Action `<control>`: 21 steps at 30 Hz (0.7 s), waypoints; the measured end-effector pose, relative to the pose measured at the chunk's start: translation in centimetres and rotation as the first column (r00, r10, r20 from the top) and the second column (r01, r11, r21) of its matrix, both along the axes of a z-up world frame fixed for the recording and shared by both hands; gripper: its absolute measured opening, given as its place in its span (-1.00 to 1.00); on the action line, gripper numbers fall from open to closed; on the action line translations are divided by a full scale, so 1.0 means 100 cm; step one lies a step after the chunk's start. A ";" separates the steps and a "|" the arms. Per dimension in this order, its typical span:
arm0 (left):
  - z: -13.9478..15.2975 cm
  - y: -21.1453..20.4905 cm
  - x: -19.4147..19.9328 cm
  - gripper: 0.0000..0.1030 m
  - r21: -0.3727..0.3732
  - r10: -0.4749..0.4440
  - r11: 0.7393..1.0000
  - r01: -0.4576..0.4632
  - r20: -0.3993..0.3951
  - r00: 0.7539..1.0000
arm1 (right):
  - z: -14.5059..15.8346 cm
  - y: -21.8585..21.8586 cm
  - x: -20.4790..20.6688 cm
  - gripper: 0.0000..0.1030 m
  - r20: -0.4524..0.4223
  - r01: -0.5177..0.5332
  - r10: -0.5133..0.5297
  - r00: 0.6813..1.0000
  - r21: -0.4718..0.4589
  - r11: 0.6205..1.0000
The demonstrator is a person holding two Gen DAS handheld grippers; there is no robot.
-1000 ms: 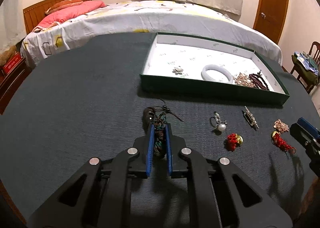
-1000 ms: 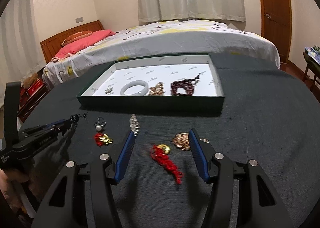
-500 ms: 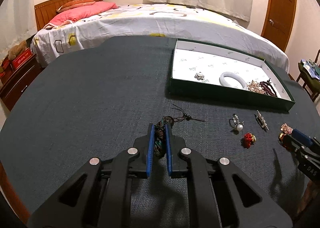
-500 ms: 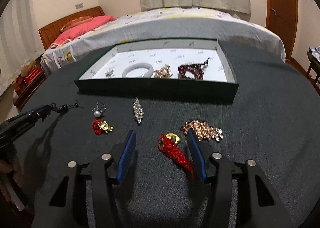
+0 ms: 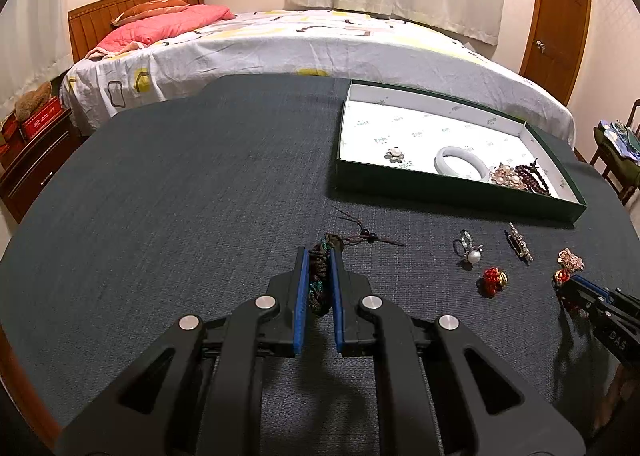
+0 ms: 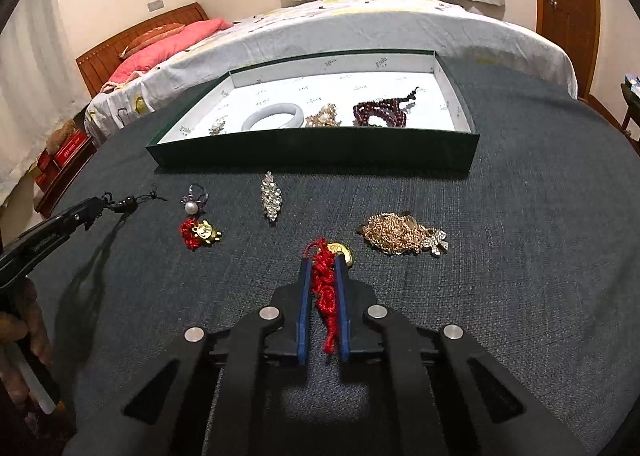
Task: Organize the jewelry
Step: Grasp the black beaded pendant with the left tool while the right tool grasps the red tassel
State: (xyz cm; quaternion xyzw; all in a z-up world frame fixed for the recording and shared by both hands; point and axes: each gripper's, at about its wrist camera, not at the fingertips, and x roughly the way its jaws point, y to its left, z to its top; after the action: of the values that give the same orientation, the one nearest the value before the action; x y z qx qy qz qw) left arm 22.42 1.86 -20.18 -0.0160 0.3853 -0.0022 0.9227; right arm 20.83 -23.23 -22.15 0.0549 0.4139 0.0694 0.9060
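Clamping a dark braided cord bracelet [image 5: 320, 280], the left gripper [image 5: 319, 256] has its jaws closed on it above the dark table [image 5: 180, 195]. The right gripper [image 6: 323, 264] is closed on a red tassel charm [image 6: 325, 288]. The green tray [image 6: 312, 153] lies at 12 o'clock of it, the gold chain [image 6: 394, 234] at 2 o'clock

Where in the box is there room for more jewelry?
The box is bare along its far wall and in its right end, past the dark red beads. The near side is crowded: flower pin, bangle, gold cluster and beads in a row.
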 end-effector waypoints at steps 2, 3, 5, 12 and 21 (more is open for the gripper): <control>0.001 -0.001 0.000 -0.79 0.000 0.002 1.000 -0.002 0.004 1.000 | 0.003 0.001 -0.002 -0.78 0.017 -0.004 0.004 1.000 -0.005 1.000; 0.002 -0.001 0.000 -0.79 0.001 0.002 1.000 -0.002 0.007 1.000 | 0.004 0.002 -0.002 -0.78 0.022 -0.005 0.005 1.000 -0.008 1.000; 0.004 -0.002 -0.001 -0.79 -0.001 0.002 1.000 -0.002 0.011 1.000 | 0.008 0.003 -0.003 -0.78 0.042 -0.009 0.010 0.999 -0.016 1.000; 0.011 -0.002 -0.001 -0.80 -0.003 0.000 1.000 0.000 0.028 1.000 | 0.017 0.002 -0.006 -0.79 0.082 -0.009 0.010 0.997 -0.007 1.000; 0.020 -0.003 -0.002 -0.80 -0.008 -0.006 1.000 0.007 0.052 0.999 | 0.031 0.002 -0.008 -0.80 0.127 -0.009 0.008 0.992 0.003 1.000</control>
State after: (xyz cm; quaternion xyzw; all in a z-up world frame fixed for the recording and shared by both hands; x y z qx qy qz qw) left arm 22.18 1.61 -18.22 -0.0185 0.3611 -0.0073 0.9323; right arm 20.03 -23.01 -19.07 0.0501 0.3556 0.0774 0.9301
